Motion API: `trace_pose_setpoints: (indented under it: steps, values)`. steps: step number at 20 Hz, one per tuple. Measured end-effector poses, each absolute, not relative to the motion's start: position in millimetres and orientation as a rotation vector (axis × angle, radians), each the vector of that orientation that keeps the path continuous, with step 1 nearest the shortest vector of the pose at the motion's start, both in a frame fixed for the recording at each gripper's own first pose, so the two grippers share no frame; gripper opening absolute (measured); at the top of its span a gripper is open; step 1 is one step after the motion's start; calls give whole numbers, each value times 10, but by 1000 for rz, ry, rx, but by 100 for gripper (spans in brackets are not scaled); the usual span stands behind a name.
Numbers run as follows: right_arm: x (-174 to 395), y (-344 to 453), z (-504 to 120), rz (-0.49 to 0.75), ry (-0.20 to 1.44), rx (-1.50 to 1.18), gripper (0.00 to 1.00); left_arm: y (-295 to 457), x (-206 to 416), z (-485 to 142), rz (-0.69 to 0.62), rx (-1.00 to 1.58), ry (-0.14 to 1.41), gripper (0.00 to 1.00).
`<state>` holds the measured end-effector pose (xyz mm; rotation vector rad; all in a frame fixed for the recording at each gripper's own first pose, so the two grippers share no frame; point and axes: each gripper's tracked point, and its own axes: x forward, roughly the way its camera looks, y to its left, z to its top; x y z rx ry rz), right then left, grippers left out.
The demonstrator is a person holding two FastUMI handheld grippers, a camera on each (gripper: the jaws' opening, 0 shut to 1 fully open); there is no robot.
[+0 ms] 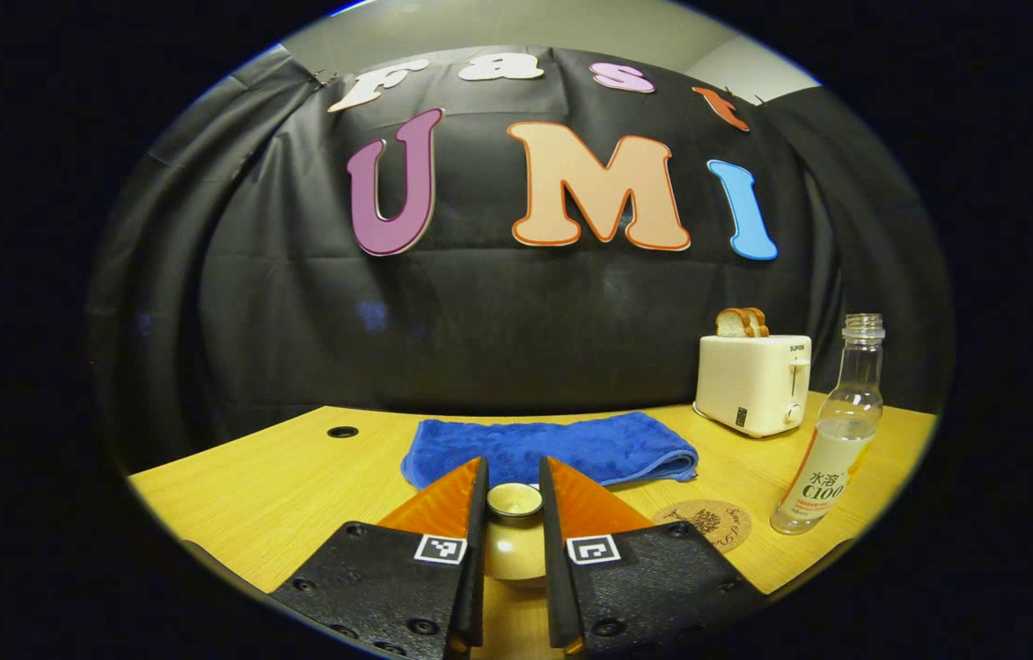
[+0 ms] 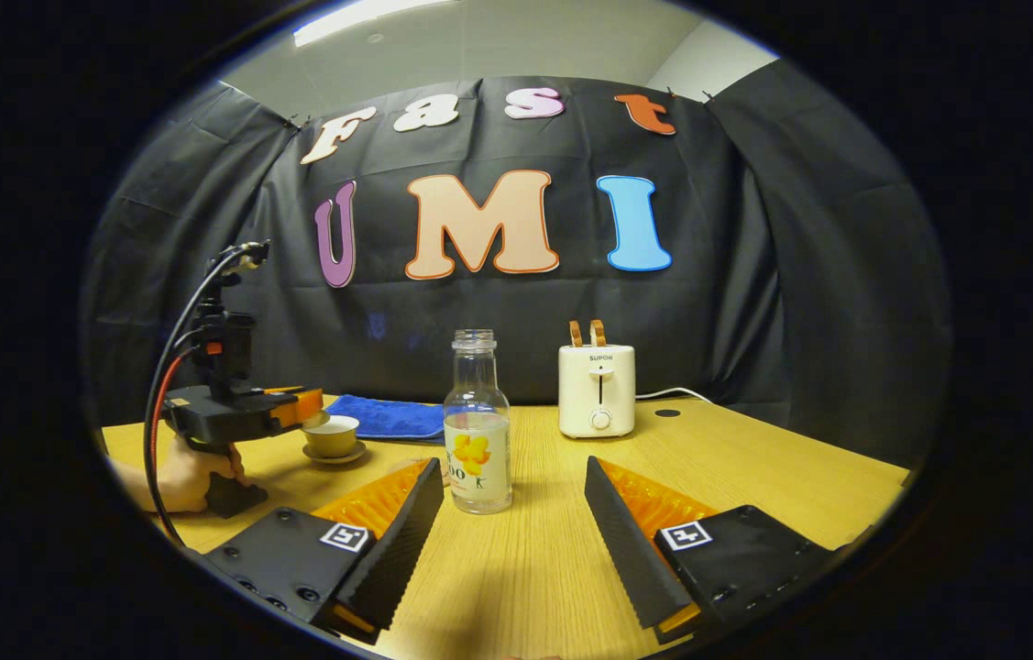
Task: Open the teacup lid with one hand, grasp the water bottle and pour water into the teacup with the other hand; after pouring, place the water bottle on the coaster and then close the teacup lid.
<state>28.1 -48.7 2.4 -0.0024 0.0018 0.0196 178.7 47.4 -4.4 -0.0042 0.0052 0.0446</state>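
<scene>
The cream teacup lid (image 1: 514, 550) lies just in front of me, and my left gripper (image 1: 513, 477) is shut on its round knob (image 1: 514, 500). From the right gripper view, a hand (image 2: 177, 477) holds the left gripper (image 2: 307, 412) at the rim of the teacup (image 2: 335, 433), which stands on its saucer (image 2: 333, 455). Whether the lid has lifted off the cup I cannot tell. The uncapped water bottle (image 2: 477, 431), partly full, stands upright just ahead of my right gripper (image 2: 511, 467), which is open wide and apart from it. A round cork coaster (image 1: 704, 524) lies left of the bottle (image 1: 832, 440).
A folded blue towel (image 1: 553, 447) lies behind the teacup. A white toaster (image 1: 752, 380) with bread slices stands at the back near the bottle, with its cord (image 2: 672, 394) trailing right. The wooden table (image 2: 754, 467) has bare room on its right side.
</scene>
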Motion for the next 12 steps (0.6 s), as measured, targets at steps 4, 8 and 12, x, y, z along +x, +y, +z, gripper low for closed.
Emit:
trace_pose_setpoints:
  steps: [4, 8, 12]
  values:
    - [429, -385, 7, 31, 6, -2, 98, 617, 1418, -25, 24, -5, -1, 25]
    - [660, -261, -11, 22, 11, -3, 98, 751, 993, -22, 9, -4, -6, 25]
    - [920, -161, -44, 11, 20, -2, 97, 911, 626, -14, 17, -2, -11, 25]
